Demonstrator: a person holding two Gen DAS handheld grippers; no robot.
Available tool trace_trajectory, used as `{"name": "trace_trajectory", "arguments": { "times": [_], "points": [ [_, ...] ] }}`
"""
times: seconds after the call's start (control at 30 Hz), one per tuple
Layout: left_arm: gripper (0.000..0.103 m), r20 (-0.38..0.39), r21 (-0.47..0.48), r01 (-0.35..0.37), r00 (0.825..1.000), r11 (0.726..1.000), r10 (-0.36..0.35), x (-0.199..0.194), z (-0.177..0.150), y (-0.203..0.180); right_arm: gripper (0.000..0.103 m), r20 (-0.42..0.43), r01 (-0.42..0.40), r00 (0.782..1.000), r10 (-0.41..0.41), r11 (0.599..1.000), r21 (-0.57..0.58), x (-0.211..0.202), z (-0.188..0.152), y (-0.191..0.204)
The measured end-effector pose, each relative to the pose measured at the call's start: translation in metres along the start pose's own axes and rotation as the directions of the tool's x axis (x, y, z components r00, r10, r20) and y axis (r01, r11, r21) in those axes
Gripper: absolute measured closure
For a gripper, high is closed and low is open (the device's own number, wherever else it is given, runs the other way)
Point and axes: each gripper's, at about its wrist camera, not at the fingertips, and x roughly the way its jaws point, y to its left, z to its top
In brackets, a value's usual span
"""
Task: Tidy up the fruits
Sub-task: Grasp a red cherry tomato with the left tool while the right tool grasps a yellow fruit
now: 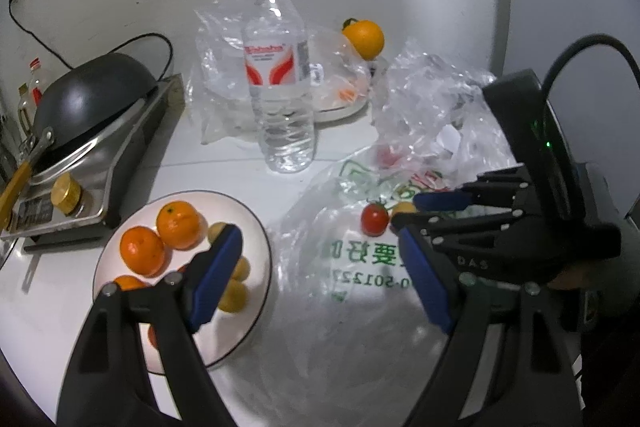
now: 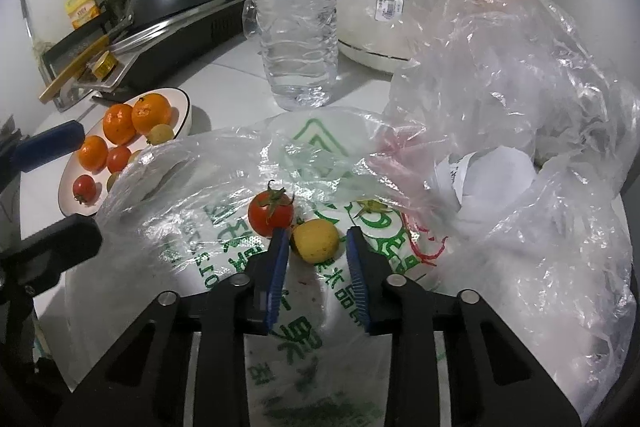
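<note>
White counter (image 1: 240, 171) carries all. Printed plastic bag (image 2: 224, 267) spread flat, centre of right wrist view; crumpled clear bags (image 2: 520, 107) at 2 o'clock. Water bottle (image 1: 280, 79) upright at 12. Plate (image 1: 256, 227) at 9 o'clock of bag, holding oranges (image 1: 178, 225), small tomatoes, yellow fruits. Left gripper (image 1: 320, 259) wide, empty, over plate's right rim. Right gripper (image 2: 318, 239) narrow, tips flanking yellow fruit (image 2: 316, 241) on bag; pad contact unclear. Red tomato (image 2: 270, 215) just beside, 10 o'clock of fruit.
</note>
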Motion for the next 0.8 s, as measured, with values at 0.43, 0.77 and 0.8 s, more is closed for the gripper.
{"name": "trace_trajectory", "arguments": {
  "times": [0.43,0.77,0.8],
  "points": [
    [0.022,-0.059,0.087,0.016,0.998,0.996,-0.011,0.027,0.013,-0.031,0.075,0.089,-0.002,0.996,-0.003,0.999,0.053,-0.034,-0.008,-0.021],
    [0.039,-0.142,0.170,0.058,0.989,0.984,-0.033,0.062,0.019,-0.058,0.075,0.147,0.001,0.989,-0.017,0.994,0.109,-0.053,-0.016,-0.045],
    [0.039,-0.151,0.180,0.055,0.988,0.982,-0.028,0.067,0.019,-0.060,0.075,0.153,-0.001,0.988,-0.016,0.993,0.114,-0.054,-0.016,-0.046]
  ]
}}
